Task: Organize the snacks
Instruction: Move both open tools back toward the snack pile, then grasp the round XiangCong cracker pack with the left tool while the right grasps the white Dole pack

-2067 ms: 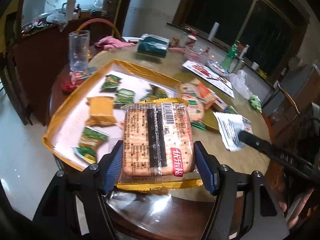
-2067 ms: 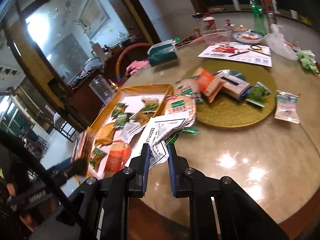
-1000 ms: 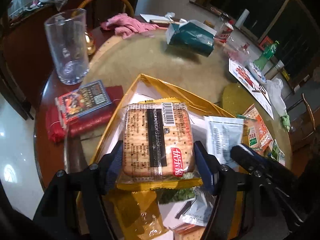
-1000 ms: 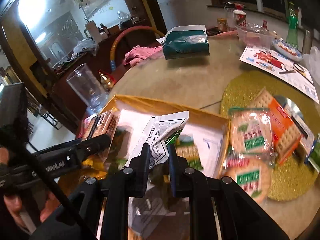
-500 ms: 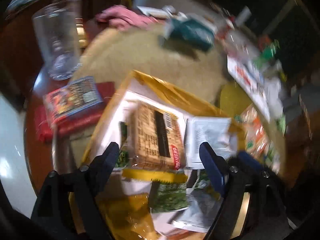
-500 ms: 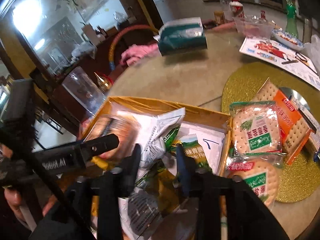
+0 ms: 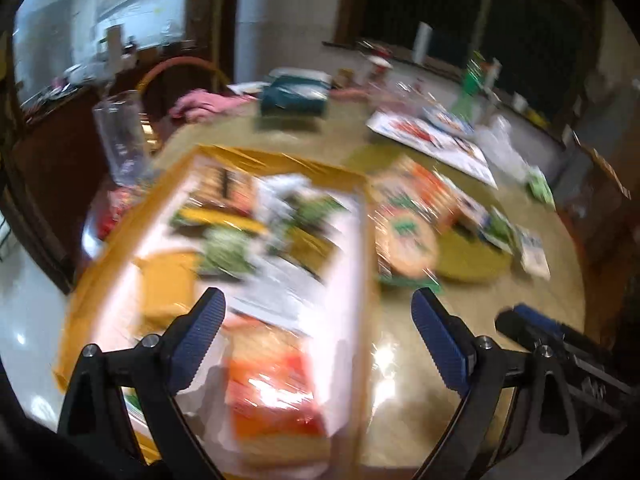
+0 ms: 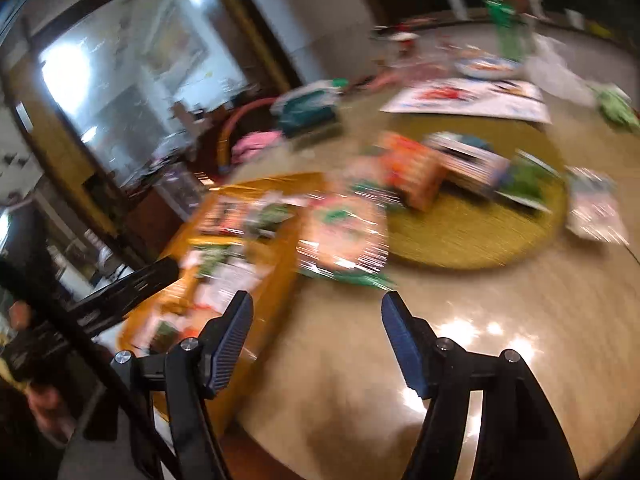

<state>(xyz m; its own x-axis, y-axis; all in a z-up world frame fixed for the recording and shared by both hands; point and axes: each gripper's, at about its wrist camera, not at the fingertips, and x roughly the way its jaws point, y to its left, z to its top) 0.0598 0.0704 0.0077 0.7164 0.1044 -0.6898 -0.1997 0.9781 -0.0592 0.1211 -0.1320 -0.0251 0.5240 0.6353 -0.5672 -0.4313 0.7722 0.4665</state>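
Left tongs (image 7: 316, 320) are standing wide apart with nothing between their blue pads, having just been opening. Seen from the left wrist, they are hanging over the near end of a gold-rimmed tray (image 7: 280, 160) on the round bench (image 7: 520, 292). Snack packets are lying blurred inside the tray: a cracker pack (image 7: 228, 188) at the far end beyond the tongs, green packets (image 7: 224, 252) in the middle, an orange-red packet (image 7: 272, 392) directly below the tongs. Right of the tray, a round cracker pack (image 7: 404, 240) is resting at the edge of a gold mat (image 7: 472, 260). A glass (image 7: 120, 136) is standing far left.

From the right wrist, the right tongs (image 8: 316, 320) are also gaping, empty, having just been opening, over bare bench (image 8: 500, 300) just right of the tray (image 8: 272, 280). Ahead of them the round cracker pack (image 8: 344, 232) is lying between the tray and the gold mat (image 8: 472, 236), which is carrying an orange pack (image 8: 412, 172) and more snacks. To their left, the left tongs' dark arm (image 8: 128, 288) is reaching over the tray.
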